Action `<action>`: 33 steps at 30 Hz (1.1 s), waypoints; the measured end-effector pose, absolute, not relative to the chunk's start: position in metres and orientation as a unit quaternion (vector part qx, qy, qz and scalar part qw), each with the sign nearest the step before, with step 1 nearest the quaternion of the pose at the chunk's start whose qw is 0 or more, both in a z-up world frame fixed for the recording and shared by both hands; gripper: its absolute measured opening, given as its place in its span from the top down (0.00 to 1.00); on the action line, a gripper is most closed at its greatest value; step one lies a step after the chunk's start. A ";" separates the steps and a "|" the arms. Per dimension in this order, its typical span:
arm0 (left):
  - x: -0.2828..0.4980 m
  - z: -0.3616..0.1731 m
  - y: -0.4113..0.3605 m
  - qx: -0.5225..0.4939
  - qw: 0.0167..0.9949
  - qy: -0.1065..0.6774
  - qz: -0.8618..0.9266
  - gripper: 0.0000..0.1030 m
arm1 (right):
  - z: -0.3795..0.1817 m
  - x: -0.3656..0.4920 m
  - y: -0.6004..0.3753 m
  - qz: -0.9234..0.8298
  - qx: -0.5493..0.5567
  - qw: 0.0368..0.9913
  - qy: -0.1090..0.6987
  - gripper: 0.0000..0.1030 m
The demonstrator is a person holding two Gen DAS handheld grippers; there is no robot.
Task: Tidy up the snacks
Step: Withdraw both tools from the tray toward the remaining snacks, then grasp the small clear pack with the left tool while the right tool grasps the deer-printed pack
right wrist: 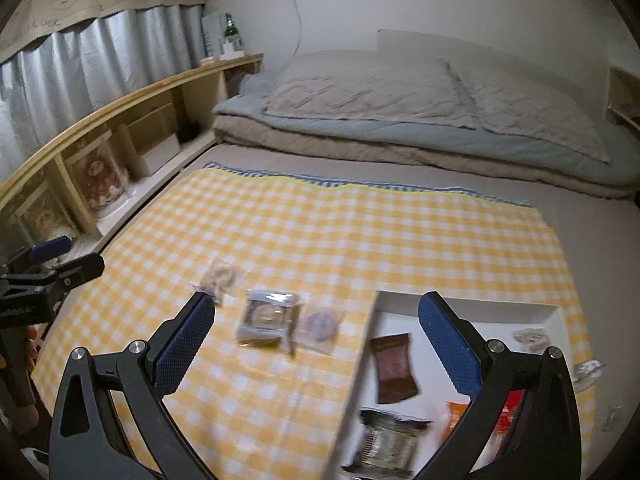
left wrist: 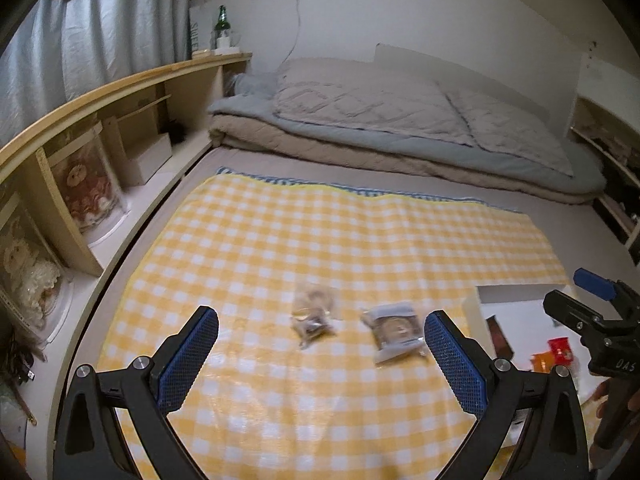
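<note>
On the yellow checked mat lie three loose snacks: a clear packet of cookies, a grey-wrapped packet and a purple round one in clear wrap. To their right stands a white box that holds a brown packet, a dark silver packet and orange and red packets. My right gripper hovers open over the box's left edge, holding nothing. My left gripper hangs open above the cookie packet and grey packet, holding nothing. The white box is at its right.
Folded grey and beige bedding lies beyond the mat. A low wooden shelf with boxed dolls and a green bottle runs along the left under a grey curtain. A small packet sits just right of the box.
</note>
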State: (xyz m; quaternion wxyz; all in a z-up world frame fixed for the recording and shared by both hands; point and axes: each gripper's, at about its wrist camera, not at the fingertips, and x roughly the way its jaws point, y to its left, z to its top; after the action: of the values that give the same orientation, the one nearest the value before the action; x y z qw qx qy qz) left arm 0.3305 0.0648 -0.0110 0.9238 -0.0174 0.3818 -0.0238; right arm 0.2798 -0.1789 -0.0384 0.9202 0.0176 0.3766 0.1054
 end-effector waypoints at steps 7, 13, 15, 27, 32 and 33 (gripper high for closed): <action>0.369 -0.044 0.083 -0.045 0.906 0.421 -0.023 0.09 | -0.066 0.309 -0.146 0.119 0.019 0.904 0.409 0.00; 0.412 -0.068 0.092 -0.057 0.895 0.442 -0.012 0.12 | -0.105 0.334 -0.126 0.134 0.019 0.883 0.449 0.00; 0.422 -0.078 0.091 -0.056 0.893 0.446 -0.009 0.12 | -0.122 0.345 -0.118 0.139 0.020 0.873 0.466 0.00; 0.493 -0.149 0.085 -0.127 0.847 0.516 0.014 0.20 | -0.199 0.395 -0.082 0.119 0.047 0.828 0.546 0.00; 0.518 -0.180 0.082 -0.153 0.825 0.543 0.028 0.23 | -0.219 0.405 -0.073 0.119 0.038 0.819 0.560 0.01; 0.522 -0.185 0.081 -0.160 0.822 0.546 0.029 0.23 | -0.223 0.407 -0.071 0.121 0.036 0.817 0.563 0.01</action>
State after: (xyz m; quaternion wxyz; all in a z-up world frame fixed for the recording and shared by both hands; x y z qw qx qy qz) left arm 0.5220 0.0812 -0.1853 0.8219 -0.1602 0.5458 0.0289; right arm 0.4070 -0.0710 -0.2232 0.8167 0.0363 0.5631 0.1211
